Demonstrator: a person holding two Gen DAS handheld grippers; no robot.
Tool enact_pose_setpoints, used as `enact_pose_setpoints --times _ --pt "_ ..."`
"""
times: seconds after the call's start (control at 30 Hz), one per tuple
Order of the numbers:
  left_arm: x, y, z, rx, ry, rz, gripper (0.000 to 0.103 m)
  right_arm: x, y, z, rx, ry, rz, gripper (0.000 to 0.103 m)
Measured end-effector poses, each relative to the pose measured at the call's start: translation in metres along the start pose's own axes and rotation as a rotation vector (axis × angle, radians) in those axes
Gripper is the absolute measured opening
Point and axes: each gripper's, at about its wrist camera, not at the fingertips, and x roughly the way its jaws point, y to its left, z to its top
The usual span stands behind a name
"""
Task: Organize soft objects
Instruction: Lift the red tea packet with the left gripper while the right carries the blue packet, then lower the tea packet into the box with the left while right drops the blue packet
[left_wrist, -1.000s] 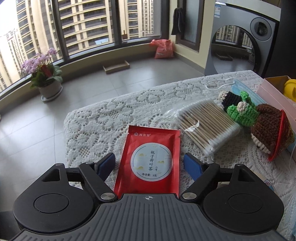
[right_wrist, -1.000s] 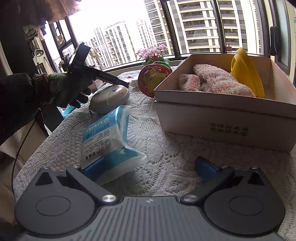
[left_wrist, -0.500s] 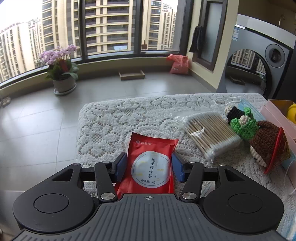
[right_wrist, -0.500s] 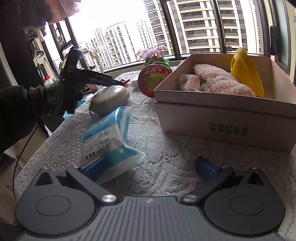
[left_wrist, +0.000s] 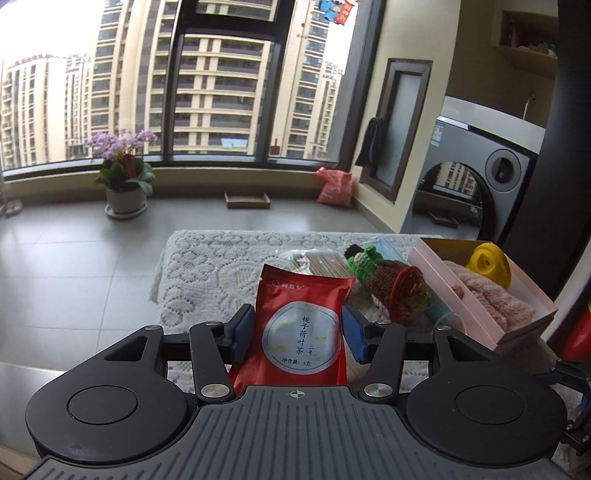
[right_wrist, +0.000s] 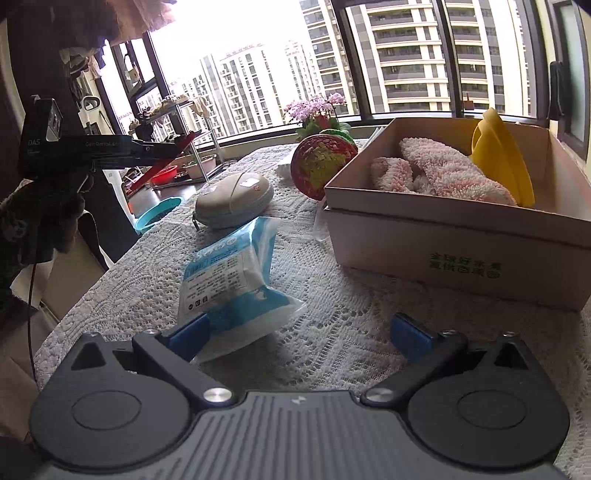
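The left gripper (left_wrist: 297, 334) has its fingers clamped on a red tea packet (left_wrist: 303, 325), held clear above the desk (left_wrist: 207, 266), while the right gripper (right_wrist: 299, 328) rests with fingers spread wide and gripping nothing, one finger just beside a blue packet (right_wrist: 229, 273). In the box (right_wrist: 443, 240) near the desk's far right corner already lie a pink towel (right_wrist: 443, 173) and a yellow piece (right_wrist: 502, 155). Still out on the desk are the knitted toy (left_wrist: 391, 288), cotton swabs (left_wrist: 314, 262), and grey pouch (right_wrist: 236, 199), so by my reckoning most sorting remains.

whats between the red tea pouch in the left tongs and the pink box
In the left wrist view, the crocheted toys lie on the lace cloth between the red tea pouch and the pink box.
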Motion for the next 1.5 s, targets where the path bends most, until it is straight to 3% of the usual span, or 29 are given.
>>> enact_pose_setpoints --times 0.23,0.37,0.4,0.43,0.5,0.57,0.67,0.8,0.93,1.07,1.2,1.33,1.37,1.5 --pt "-0.035 -0.049 -0.075 -0.054 0.093 -0.039 0.057 0.007 0.056 0.015 -0.231 -0.009 -0.030 0.103" --pt "-0.044 -0.058 -0.105 -0.086 0.117 -0.056 0.057 0.035 0.071 0.032 -0.276 0.031 -0.031 0.102" --pt "-0.047 -0.058 -0.111 -0.106 0.124 -0.068 0.057 0.043 0.072 0.034 -0.274 0.060 -0.031 0.095" --pt "-0.050 -0.061 -0.116 -0.112 0.129 -0.077 0.057 0.048 0.073 0.036 -0.273 0.087 -0.037 0.076" --pt "-0.054 -0.067 -0.119 -0.095 0.137 -0.088 0.057 0.045 0.077 0.036 -0.282 0.130 -0.034 0.054" --pt "-0.060 -0.077 -0.122 -0.060 0.141 -0.109 0.057 0.024 0.078 0.035 -0.279 0.099 -0.024 0.054" --pt "-0.063 -0.098 -0.117 -0.008 0.139 -0.166 0.057 -0.026 0.070 0.024 -0.252 0.036 -0.014 0.053" --pt "-0.058 -0.131 -0.098 0.053 0.110 -0.260 0.057 -0.091 0.042 0.005 -0.190 -0.062 -0.108 0.053" --pt "-0.033 -0.169 -0.050 0.137 0.027 -0.310 0.057 -0.135 0.005 -0.012 -0.099 -0.143 -0.247 0.053" --pt "0.021 -0.201 0.005 0.096 -0.013 -0.315 0.057 -0.151 -0.025 -0.023 0.000 -0.188 -0.303 0.053" --pt "0.094 -0.234 0.035 0.046 -0.027 -0.252 0.064 -0.149 -0.045 -0.024 0.060 -0.200 -0.309 0.053" --pt "0.168 -0.245 0.031 0.003 0.153 -0.087 0.067 -0.144 -0.047 -0.023 0.059 -0.202 -0.316 0.053" --pt "0.178 -0.242 0.027 -0.006 0.184 -0.085 0.075 -0.142 -0.049 -0.021 0.058 -0.201 -0.316 0.053" --pt "0.169 -0.230 0.023 -0.009 0.121 -0.133 0.070 -0.132 -0.063 -0.001 0.055 -0.219 -0.327 0.053"
